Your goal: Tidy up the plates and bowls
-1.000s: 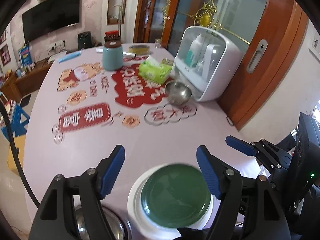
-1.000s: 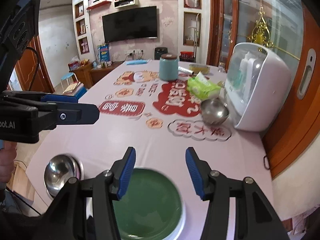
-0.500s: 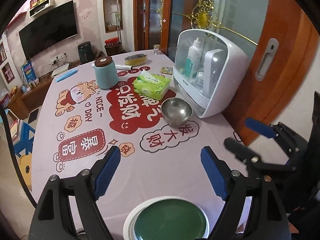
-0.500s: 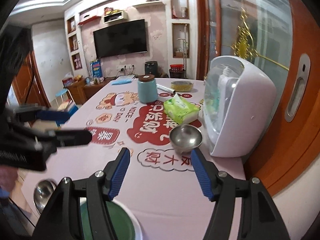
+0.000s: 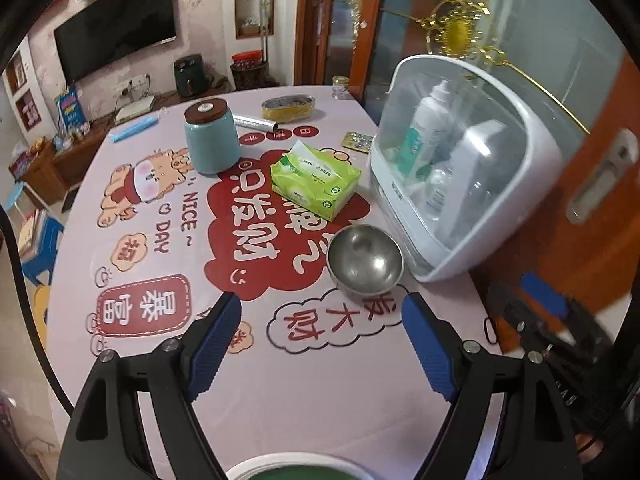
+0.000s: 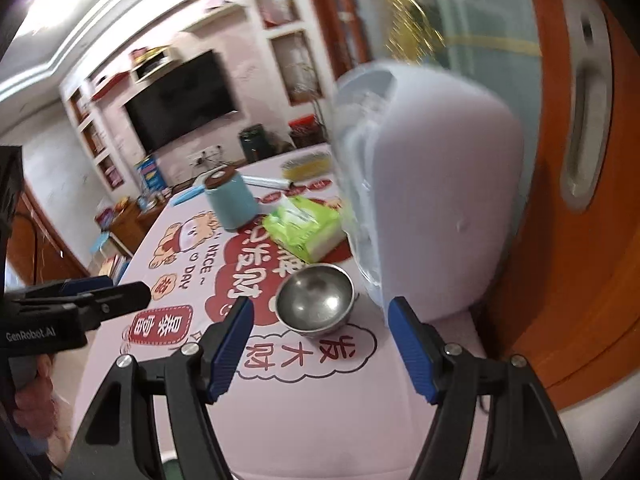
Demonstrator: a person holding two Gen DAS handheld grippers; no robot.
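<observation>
I see my left claw point(image 5: 322, 340) and right claw point(image 6: 320, 336) both spread wide apart and holding nothing above the pink printed surface point(image 5: 320, 392). A steel bowl point(image 5: 365, 260) sits upright ahead of both, just beside a white storage case point(image 5: 460, 168), with a green tissue pack point(image 5: 316, 184) behind it. At the near edge, a white plate point(image 5: 296, 465) carrying a green plate point(image 5: 304, 476) peeks into my left view.
</observation>
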